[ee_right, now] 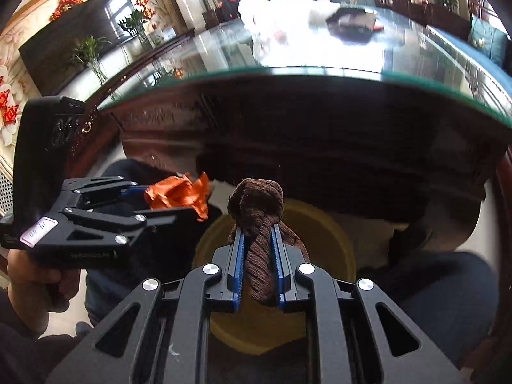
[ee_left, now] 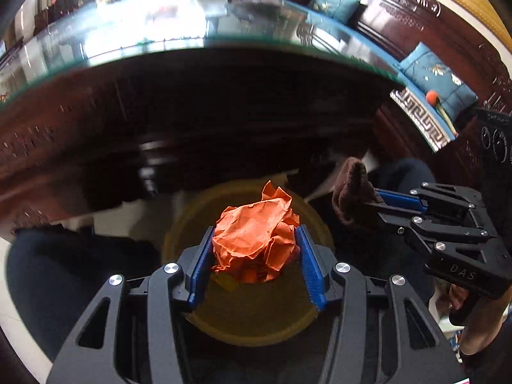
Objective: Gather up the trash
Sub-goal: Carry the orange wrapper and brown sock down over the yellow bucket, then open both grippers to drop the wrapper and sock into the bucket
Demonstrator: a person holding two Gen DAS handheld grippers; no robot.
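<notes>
We see the crumpled orange paper [ee_left: 256, 233] clamped between the blue pads of the left gripper [ee_left: 254, 240], both pads pressing into its sides. It hangs right above the yellow bin [ee_left: 256, 323], whose round mouth fills the space beneath the fingers. In the right wrist view the same paper [ee_right: 177, 195] sticks out of the left gripper [ee_right: 179, 204] near the bin's left rim.

The right gripper [ee_right: 257, 240] is pinched nearly closed on a knotted brown cloth [ee_right: 256, 211] — the knot bulges past the fingertips and a twisted tail runs back between the pads. It too sits over the yellow bin [ee_right: 339, 240]. From the left wrist camera the right gripper [ee_left: 368, 204] shows at the right with the brown cloth [ee_left: 350, 188] at its tip, just beside the bin.

A hand [ee_right: 41, 278] grips the left tool's handle. Beyond the bin stands a dark wooden table with a glass top [ee_right: 320, 60] — white, blurred things lie on it. Blue cushions [ee_left: 339, 3] rest on a carved bench behind.
</notes>
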